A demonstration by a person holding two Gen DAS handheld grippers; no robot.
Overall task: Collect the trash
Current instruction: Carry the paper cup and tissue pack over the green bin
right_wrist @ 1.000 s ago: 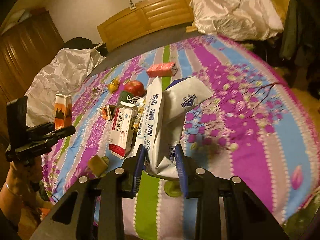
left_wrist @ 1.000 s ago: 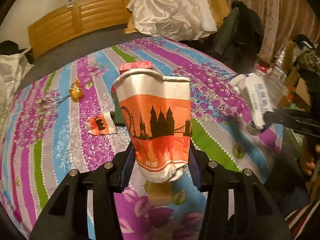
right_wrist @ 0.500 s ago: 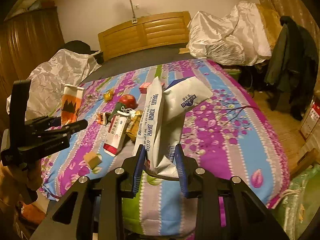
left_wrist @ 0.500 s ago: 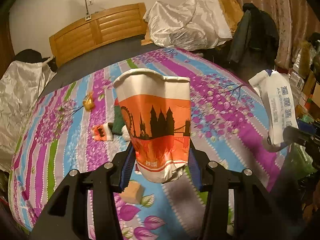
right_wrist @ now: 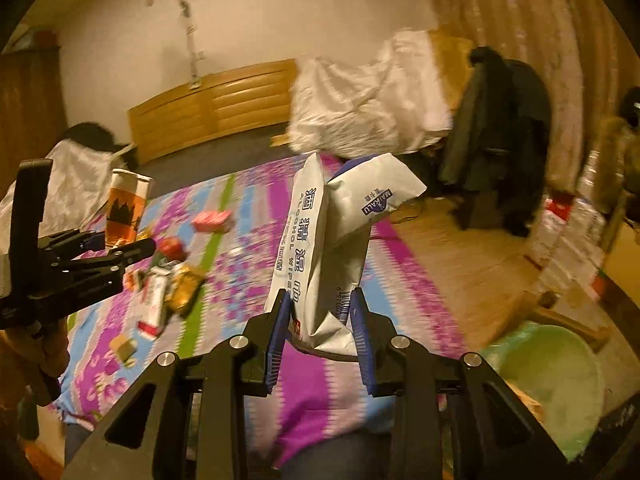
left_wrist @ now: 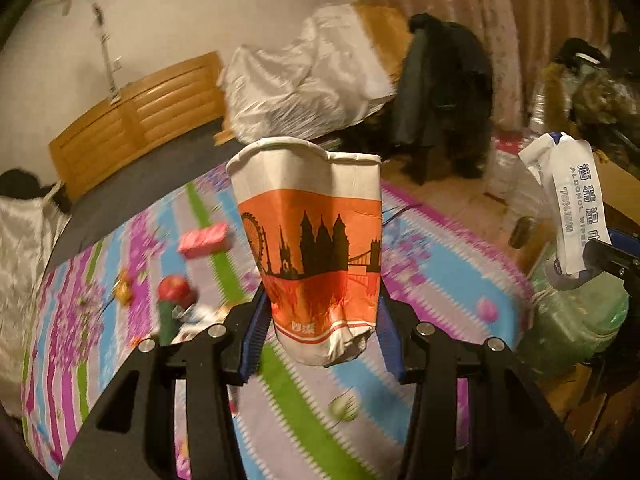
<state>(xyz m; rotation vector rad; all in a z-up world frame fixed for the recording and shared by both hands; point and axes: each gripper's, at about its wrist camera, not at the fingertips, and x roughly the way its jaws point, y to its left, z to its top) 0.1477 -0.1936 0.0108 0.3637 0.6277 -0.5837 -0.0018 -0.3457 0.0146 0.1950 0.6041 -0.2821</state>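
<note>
My left gripper (left_wrist: pixel 320 332) is shut on a crumpled orange and white paper cup (left_wrist: pixel 310 240) and holds it upright above the striped floral cloth (left_wrist: pixel 432 248). My right gripper (right_wrist: pixel 320 330) is shut on a white alcohol wipes packet (right_wrist: pixel 320 248), also lifted off the cloth. The cup (right_wrist: pixel 125 208) and left gripper (right_wrist: pixel 116 254) show at left in the right wrist view. The packet (left_wrist: pixel 568 200) shows at right in the left wrist view. A bin lined with a green bag (right_wrist: pixel 560 380) stands on the floor at lower right of the right gripper; it also shows in the left wrist view (left_wrist: pixel 576 320).
More litter lies on the cloth: a pink box (right_wrist: pixel 214 220), a red apple (right_wrist: pixel 170 246), cartons and wrappers (right_wrist: pixel 168 292), a small tan block (right_wrist: pixel 122 346). A dark coat (right_wrist: pixel 500 140) hangs on a chair to the right. Covered furniture (right_wrist: pixel 360 108) stands behind.
Both grippers have risen and swung to the right with their loads. The green-lined bin has come into view at lower right. Both grips are unchanged.
</note>
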